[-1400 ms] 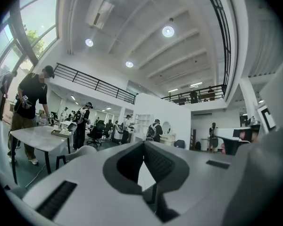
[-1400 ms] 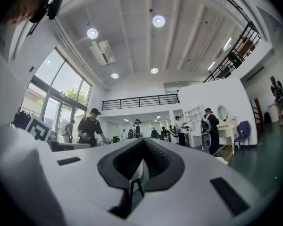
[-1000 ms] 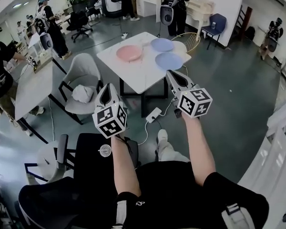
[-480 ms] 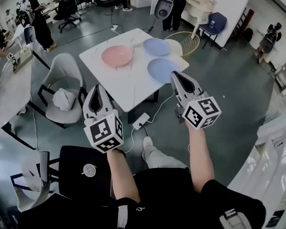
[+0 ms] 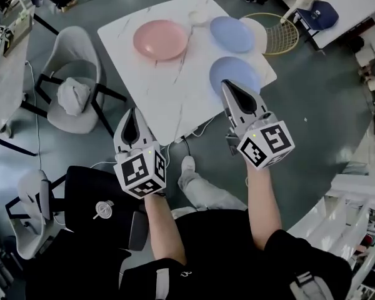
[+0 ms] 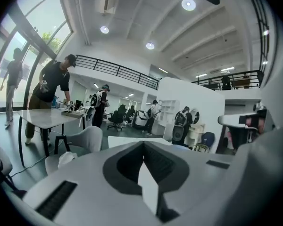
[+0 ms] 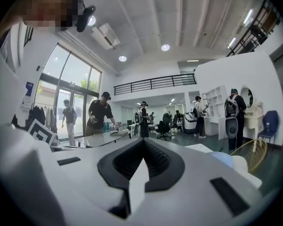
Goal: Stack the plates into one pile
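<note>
We see the left gripper [image 5: 135,112] and right gripper [image 5: 228,85] jaws pressed together, empty. The near blue plate [image 5: 239,72] lies at the right jaws' tips. The pink plate [image 5: 160,39] lies well ahead of the left jaws.

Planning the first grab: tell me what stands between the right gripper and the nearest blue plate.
Nothing visible does. The right gripper, shut and empty, points at the nearest blue plate.
</note>
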`<state>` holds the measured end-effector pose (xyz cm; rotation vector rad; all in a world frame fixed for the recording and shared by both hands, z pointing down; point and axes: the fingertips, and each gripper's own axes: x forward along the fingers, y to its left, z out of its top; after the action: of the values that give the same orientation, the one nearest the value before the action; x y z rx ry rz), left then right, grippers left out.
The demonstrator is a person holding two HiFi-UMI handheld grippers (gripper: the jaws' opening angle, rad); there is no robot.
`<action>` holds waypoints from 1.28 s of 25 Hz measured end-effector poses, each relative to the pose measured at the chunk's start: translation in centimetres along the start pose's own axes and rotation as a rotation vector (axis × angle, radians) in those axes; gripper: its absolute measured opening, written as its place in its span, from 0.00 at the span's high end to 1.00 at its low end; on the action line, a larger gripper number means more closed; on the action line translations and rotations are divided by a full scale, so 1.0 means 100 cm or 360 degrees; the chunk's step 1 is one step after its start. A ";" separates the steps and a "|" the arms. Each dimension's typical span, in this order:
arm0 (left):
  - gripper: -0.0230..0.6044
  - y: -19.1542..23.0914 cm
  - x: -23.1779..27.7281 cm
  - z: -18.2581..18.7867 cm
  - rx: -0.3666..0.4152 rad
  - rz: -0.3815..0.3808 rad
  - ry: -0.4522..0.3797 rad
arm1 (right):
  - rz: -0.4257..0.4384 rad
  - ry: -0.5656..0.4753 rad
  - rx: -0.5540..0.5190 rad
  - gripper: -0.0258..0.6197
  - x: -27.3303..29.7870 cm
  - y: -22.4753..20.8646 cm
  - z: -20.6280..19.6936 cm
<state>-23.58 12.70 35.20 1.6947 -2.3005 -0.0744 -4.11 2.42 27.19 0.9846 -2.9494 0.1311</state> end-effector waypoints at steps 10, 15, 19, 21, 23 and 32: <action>0.94 -0.038 0.075 0.009 0.0130 -0.0040 0.0141 | 0.0055 -0.0005 0.0270 0.95 0.067 -0.067 -0.020; 0.94 -0.044 0.089 0.002 0.0156 -0.0075 0.0221 | 0.0004 0.0031 0.0367 0.95 0.080 -0.090 -0.034; 0.94 -0.045 0.097 0.009 0.0146 -0.0060 0.0235 | 0.0004 0.0035 0.0393 0.95 0.086 -0.100 -0.032; 0.94 -0.046 0.099 0.008 0.0142 -0.0065 0.0250 | -0.0003 0.0051 0.0411 0.95 0.090 -0.103 -0.035; 0.94 -0.043 0.104 -0.001 0.0139 -0.0075 0.0285 | -0.0010 0.0074 0.0429 0.95 0.095 -0.103 -0.045; 0.94 -0.028 0.171 -0.015 0.0019 -0.0156 0.0340 | -0.0107 0.0217 0.0373 0.95 0.127 -0.126 -0.071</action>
<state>-25.23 -4.12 39.35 1.7296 -2.0675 0.0962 -6.71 -14.61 35.86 1.0513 -2.8186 0.5304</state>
